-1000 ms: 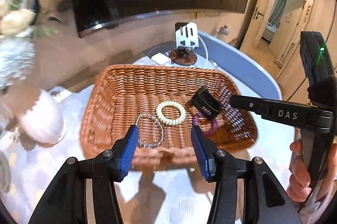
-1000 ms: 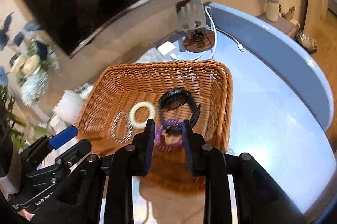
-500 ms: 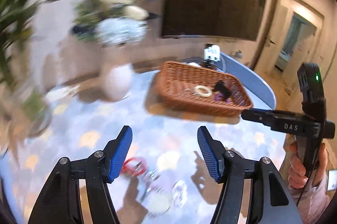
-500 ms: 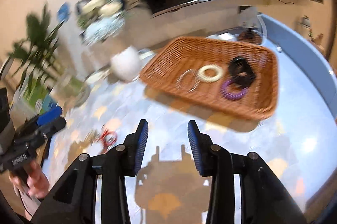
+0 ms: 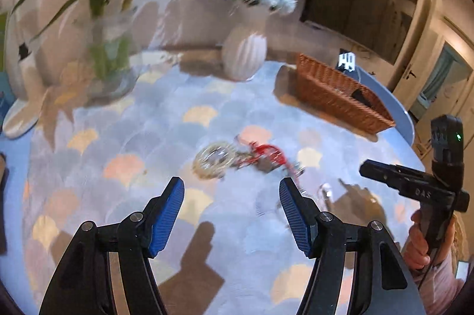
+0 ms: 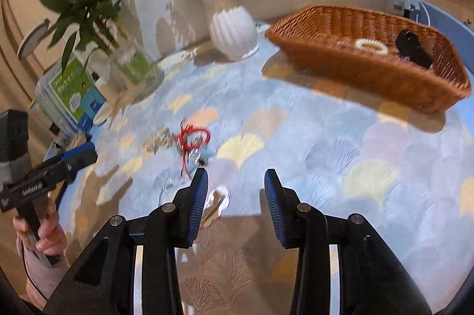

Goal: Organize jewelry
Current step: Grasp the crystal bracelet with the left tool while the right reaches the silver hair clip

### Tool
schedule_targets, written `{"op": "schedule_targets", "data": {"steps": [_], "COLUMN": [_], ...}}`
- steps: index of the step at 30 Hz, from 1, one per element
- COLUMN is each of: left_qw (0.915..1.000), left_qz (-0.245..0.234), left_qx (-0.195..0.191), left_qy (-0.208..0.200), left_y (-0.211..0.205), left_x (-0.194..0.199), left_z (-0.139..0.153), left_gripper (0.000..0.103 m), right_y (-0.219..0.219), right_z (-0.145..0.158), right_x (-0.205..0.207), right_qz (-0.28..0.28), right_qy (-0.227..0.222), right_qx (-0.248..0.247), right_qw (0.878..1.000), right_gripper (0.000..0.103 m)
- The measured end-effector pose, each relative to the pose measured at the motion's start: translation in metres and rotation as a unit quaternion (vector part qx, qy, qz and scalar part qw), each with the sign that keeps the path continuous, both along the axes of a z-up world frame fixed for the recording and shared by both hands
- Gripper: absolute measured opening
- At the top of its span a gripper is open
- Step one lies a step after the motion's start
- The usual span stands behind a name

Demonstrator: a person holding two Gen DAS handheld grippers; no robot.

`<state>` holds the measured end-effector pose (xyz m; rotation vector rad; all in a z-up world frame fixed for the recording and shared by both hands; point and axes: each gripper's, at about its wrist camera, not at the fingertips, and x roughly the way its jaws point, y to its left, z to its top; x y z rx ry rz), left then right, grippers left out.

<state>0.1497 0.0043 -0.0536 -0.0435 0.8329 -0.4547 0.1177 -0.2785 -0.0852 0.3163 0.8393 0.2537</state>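
Observation:
A wicker basket (image 6: 370, 72) at the back right holds a cream bracelet (image 6: 371, 44), a black band (image 6: 414, 49) and a silvery one; it also shows in the left wrist view (image 5: 334, 92). Loose jewelry lies on the tablecloth: a red cord bracelet (image 5: 266, 155) (image 6: 194, 137) and a pale beaded bracelet (image 5: 214, 159) beside it. My left gripper (image 5: 231, 205) is open and empty, just short of that pile. My right gripper (image 6: 235, 196) is open and empty, to the right of the pile, with a small pale piece (image 6: 219, 199) by its left finger.
A white ribbed vase (image 6: 232, 32) with flowers and a glass vase (image 6: 134, 69) with green stems stand at the back. A green and blue box (image 6: 74, 95) is at the left. The table edge (image 5: 408, 122) lies past the basket.
Both grippers have pulled back from the basket and swung left toward the loose jewelry on the cloth. The right gripper let go of the black band, which now lies in the basket.

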Motion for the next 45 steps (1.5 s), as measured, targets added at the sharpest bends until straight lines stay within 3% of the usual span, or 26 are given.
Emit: {"op": "schedule_targets", "data": {"steps": [5,9,11,14,16,20,22,23,24,29,33,39,42,45], "left_qw": [0.9957,0.997,0.9966,0.9928,0.9882,0.9848,0.9842,0.9846,0.9854,0.9891,0.9937,0.9985,0.9991,0.9993], "left_qz": [-0.022,-0.033,-0.039,-0.06,-0.082,-0.096,-0.097,-0.096,-0.095,-0.094,-0.084,-0.053,-0.043,-0.037], "left_qx": [0.087,0.061,0.068,0.104,0.128,0.141,0.145,0.144,0.14,0.113,0.073,0.017,0.004,-0.006], "left_qy": [0.024,0.034,0.025,-0.005,-0.017,-0.029,-0.029,-0.025,-0.021,-0.013,-0.012,-0.003,-0.002,-0.001], "left_y": [-0.007,-0.01,-0.018,-0.036,-0.047,-0.057,-0.06,-0.06,-0.059,-0.054,-0.042,-0.02,-0.014,-0.008], "left_x": [0.007,0.031,0.04,0.047,0.047,0.049,0.052,0.053,0.055,0.059,0.06,0.066,0.066,0.065], "left_z": [-0.035,-0.037,-0.036,-0.037,-0.042,-0.045,-0.048,-0.049,-0.051,-0.054,-0.047,-0.037,-0.034,-0.033], "left_gripper": [0.068,0.068,0.068,0.055,0.054,0.051,0.035,0.025,0.021,0.01,0.009,0.009,0.009,0.009], "right_y": [0.014,0.024,0.029,0.038,0.043,0.047,0.05,0.051,0.053,0.065,0.069,0.081,0.095,0.102], "right_z": [-0.01,-0.014,-0.016,-0.019,-0.023,-0.028,-0.032,-0.034,-0.033,-0.033,-0.032,-0.019,-0.022,-0.029], "right_x": [-0.007,-0.01,-0.013,-0.018,-0.021,-0.017,-0.009,-0.007,-0.005,0.004,0.007,0.009,0.015,0.029], "right_qz": [0.019,0.033,0.041,0.052,0.059,0.057,0.056,0.055,0.053,0.053,0.052,0.082,0.107,0.088], "right_qy": [0.01,0.017,0.022,0.028,0.032,0.04,0.048,0.051,0.046,0.041,0.039,0.031,0.045,0.07], "right_qx": [-0.02,-0.02,-0.026,-0.05,-0.066,-0.079,-0.079,-0.08,-0.086,-0.12,-0.131,-0.081,-0.033,-0.011], "right_qw": [1.0,0.999,0.999,0.997,0.996,0.994,0.994,0.994,0.994,0.991,0.989,0.993,0.993,0.994], "right_gripper": [0.043,0.043,0.043,0.043,0.043,0.043,0.043,0.043,0.044,0.045,0.046,0.046,0.046,0.046]}}
